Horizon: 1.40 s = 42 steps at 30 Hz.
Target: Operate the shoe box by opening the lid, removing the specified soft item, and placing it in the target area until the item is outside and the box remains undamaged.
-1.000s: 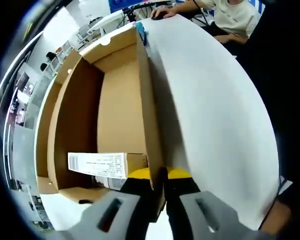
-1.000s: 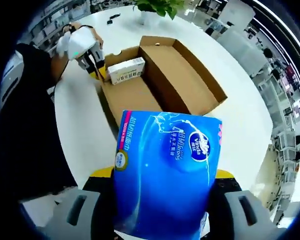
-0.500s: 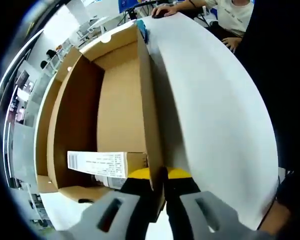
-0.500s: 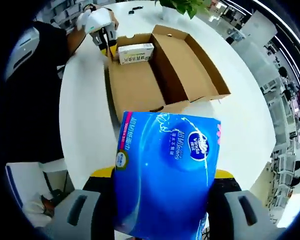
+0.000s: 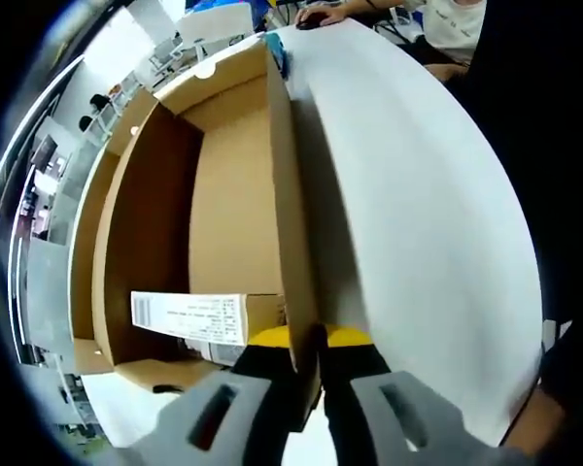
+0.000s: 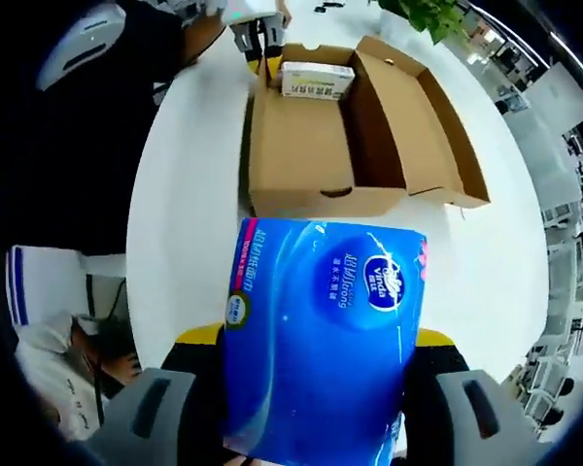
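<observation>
Lid: open; shoe box (image 6: 355,126) sits on the white surface (image 6: 189,209), walls look intact.
Soft item: blue tissue pack (image 6: 321,340) outside the box, held above the surface.
Right gripper (image 6: 316,388): jaws pinching the pack.
Left gripper (image 5: 306,388): jaws pressed on the box's side wall.
Still inside: small carton (image 5: 209,318).
Outstanding: placement in the target area, judged not yet done.

The shoe box (image 6: 355,136) stands open on the white surface (image 6: 189,223), its inside bare apart from a small carton (image 6: 316,80) at the end where the left tool (image 6: 257,34) pinches the wall. Open surface lies either side of the box; a seated person (image 5: 447,29) crowds the far rim.
</observation>
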### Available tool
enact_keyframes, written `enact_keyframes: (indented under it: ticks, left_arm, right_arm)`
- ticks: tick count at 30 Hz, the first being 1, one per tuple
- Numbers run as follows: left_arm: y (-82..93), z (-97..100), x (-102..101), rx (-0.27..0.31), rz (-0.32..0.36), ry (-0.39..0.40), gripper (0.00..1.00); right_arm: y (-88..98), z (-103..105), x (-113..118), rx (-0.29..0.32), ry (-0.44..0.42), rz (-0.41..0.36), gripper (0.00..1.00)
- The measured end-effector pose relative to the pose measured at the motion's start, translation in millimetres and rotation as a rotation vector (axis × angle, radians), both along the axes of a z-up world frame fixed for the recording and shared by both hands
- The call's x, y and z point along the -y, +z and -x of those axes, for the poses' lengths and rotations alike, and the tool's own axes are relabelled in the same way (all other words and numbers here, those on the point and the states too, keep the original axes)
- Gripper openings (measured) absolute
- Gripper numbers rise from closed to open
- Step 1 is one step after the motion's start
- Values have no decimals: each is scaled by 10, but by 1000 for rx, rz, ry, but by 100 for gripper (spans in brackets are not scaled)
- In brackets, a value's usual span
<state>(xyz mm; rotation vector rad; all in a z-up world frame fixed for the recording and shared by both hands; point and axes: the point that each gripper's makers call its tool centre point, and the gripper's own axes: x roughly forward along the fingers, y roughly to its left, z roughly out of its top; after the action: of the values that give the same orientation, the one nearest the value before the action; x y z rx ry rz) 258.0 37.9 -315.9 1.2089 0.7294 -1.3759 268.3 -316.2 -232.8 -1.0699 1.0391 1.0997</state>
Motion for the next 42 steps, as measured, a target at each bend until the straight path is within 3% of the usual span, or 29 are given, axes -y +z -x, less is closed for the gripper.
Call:
enact_keyframes:
  ticks: [4, 15, 19, 32, 42]
  left_arm:
    - [4, 0, 2, 0, 1, -1, 7]
    - [6, -7, 3, 3, -1, 0, 7]
    - [4, -8, 3, 8, -6, 0, 7]
    - [1, -5, 3, 8, -5, 0, 7]
    - [3, -12, 2, 9, -5, 1, 7]
  right_arm:
    - [-110, 23, 8, -34, 55, 11, 73]
    - [-319, -16, 114, -64, 96, 56, 73]
    - [-407, -18, 216, -68, 119, 121, 73]
    - [-407, -14, 222, -75, 107, 147, 76]
    - [-365, -59, 209, -40, 78, 122, 75]
